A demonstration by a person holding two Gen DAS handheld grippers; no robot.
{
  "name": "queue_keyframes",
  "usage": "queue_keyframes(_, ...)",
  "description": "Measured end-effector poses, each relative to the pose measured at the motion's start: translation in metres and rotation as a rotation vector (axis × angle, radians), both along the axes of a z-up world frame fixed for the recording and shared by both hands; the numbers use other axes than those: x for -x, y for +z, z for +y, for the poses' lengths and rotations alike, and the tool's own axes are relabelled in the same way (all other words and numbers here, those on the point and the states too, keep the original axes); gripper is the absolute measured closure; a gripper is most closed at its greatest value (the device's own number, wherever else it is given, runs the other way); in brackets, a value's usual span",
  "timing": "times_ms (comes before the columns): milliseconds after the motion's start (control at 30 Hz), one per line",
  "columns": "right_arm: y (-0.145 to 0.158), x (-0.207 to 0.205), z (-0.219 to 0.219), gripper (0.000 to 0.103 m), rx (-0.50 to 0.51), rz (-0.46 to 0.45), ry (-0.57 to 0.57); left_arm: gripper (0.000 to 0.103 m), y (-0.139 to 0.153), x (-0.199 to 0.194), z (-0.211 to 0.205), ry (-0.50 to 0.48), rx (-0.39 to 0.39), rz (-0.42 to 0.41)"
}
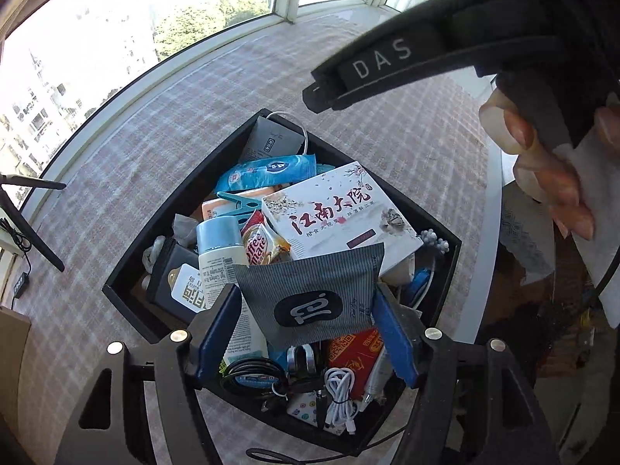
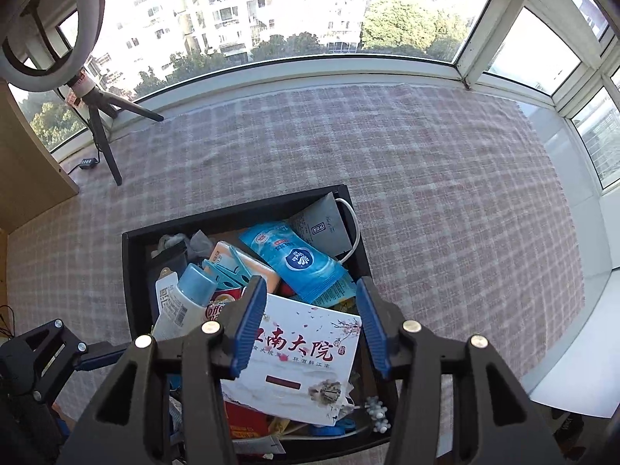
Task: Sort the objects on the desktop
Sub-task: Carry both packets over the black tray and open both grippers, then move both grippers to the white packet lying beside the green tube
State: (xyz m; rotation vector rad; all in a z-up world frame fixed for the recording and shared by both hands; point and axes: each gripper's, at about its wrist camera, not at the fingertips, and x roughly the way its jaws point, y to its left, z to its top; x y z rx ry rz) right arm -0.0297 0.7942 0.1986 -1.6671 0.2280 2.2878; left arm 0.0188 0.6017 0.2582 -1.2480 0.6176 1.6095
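Observation:
A black tray (image 1: pixel 162 224) on the checked cloth is heaped with several desk items. A grey striped pouch (image 1: pixel 310 290) lies on top of the heap, partly over a white box with Chinese lettering (image 1: pixel 341 213). My left gripper (image 1: pixel 306 329) hangs above the pouch, open, its blue pads clear of it. My right gripper (image 2: pixel 310 310) hovers open over the same white box (image 2: pixel 298 364), holding nothing. Around them lie a blue wipes packet (image 2: pixel 302 263), a blue-capped white bottle (image 1: pixel 219 248), a teal peg (image 1: pixel 236 203) and a white cable (image 1: pixel 341 395).
The checked tablecloth (image 2: pixel 426 193) stretches beyond the tray (image 2: pixel 131 271) to the window. A tripod (image 2: pixel 104 143) with a ring light (image 2: pixel 50 19) stands at the back left. A hand (image 1: pixel 542 170) grips the right gripper's black frame (image 1: pixel 379 62). The table's white edge (image 2: pixel 573 348) runs at right.

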Motion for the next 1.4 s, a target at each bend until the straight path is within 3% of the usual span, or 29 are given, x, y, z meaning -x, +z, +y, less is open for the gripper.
queue_keyframes(333,0.008,-0.036,-0.003,0.055,-0.001,0.018,-0.025,0.032,0.013,-0.014,-0.008,0.022,-0.006,0.043)
queue_keyframes(600,0.009,-0.066,-0.036,0.055,0.010,0.050,-0.008,0.032,0.025,-0.003,-0.081,0.115,0.009,0.111)
queue_keyframes(800,0.009,-0.074,-0.094,0.055,0.051,0.088,0.083,0.032,0.038,0.021,-0.192,0.264,0.043,0.177)
queue_keyframes(967,-0.002,-0.068,-0.158,0.055,0.114,0.119,0.182,0.032,0.040,0.042,-0.309,0.453,0.087,0.225)
queue_keyframes(1233,-0.032,-0.061,-0.287,0.055,0.184,0.150,0.398,0.033,0.001,0.040,-0.497,0.785,0.128,0.150)
queue_keyframes(1400,-0.058,-0.062,-0.382,0.055,0.171,0.107,0.589,0.033,-0.041,0.015,-0.575,0.940,0.137,0.072)
